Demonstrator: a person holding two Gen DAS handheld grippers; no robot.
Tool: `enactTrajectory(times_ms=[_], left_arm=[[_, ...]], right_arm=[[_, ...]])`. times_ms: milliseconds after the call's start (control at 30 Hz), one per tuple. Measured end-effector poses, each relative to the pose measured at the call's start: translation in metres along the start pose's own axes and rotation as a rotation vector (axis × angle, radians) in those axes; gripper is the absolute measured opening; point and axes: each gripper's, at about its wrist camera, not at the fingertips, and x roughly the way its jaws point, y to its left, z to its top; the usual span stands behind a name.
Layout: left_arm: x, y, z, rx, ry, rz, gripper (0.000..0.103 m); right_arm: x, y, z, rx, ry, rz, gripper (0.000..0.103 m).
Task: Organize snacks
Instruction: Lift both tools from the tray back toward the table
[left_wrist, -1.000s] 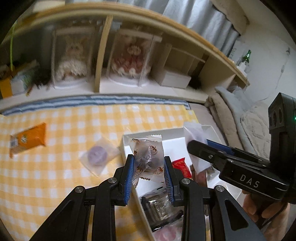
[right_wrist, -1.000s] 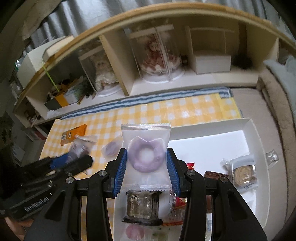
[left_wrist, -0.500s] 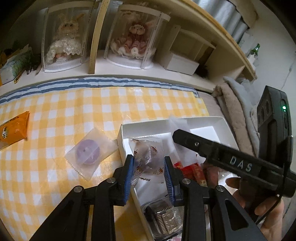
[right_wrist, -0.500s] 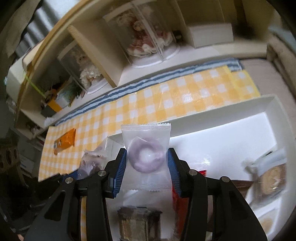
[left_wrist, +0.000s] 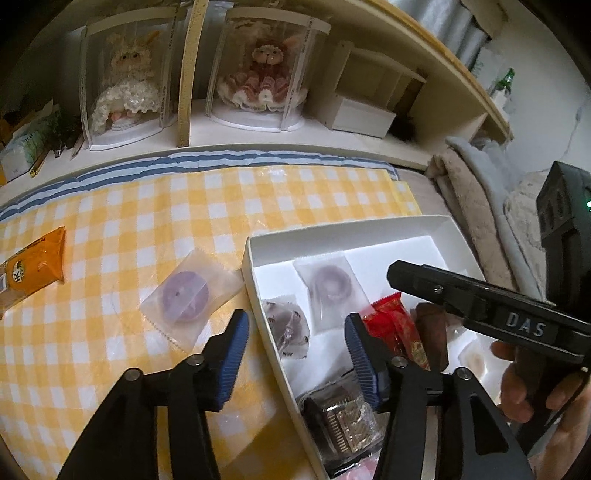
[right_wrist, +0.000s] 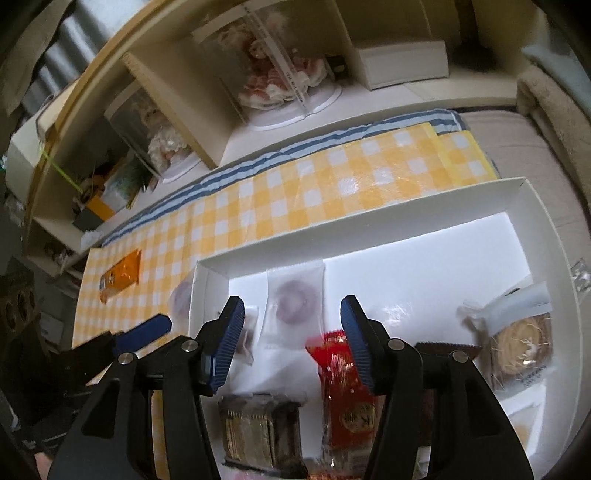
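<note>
Left gripper (left_wrist: 295, 334): my jaws just opened, gripping nothing; strawberry-print packet (left_wrist: 287, 328) lies in white box (left_wrist: 255, 291).
Right gripper (right_wrist: 291, 325): my jaws just opened, empty; purple donut packet (right_wrist: 295, 306) lies below.

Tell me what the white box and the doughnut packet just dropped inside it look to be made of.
White box: seemingly thin matte cardboard, with folded walls and a raw edge at the rim. Doughnut packet: frosted, semi-clear plastic film with crimped, serrated ends; the purple ring shows through. Both grippers' jaws have just been opening; neither holds anything.

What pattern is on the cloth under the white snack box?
Yellow-and-white checks on the cloth beneath the box; clearest in the left wrist view.
</note>
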Motion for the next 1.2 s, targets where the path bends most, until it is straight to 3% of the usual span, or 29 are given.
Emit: enactTrajectory(times_ms=[200, 367, 467, 667, 1200], left_arm=[[-0.013, -0.004, -0.008, 0.022, 0.002, 0.028, 0.075], [-0.026, -0.007, -0.013, 0.029, -0.004, 0.043, 0.091], [-0.034, -0.009, -0.016, 0.038, -0.006, 0.051, 0.102], [-0.051, -0.014, -0.019, 0.05, -0.017, 0.066, 0.103], [-0.117, -0.012, -0.025, 0.054, -0.09, 0.091, 0.103]], right_arm=[[-0.011, 0.004, -0.007, -0.014, 0.005, -0.009, 0.071], [-0.022, 0.002, -0.01, -0.022, -0.001, -0.042, 0.096], [-0.029, -0.001, -0.012, -0.029, -0.015, -0.066, 0.103], [-0.045, -0.01, -0.018, -0.043, -0.037, -0.131, 0.103], [-0.095, 0.004, -0.028, -0.103, -0.115, -0.2, 0.103]])
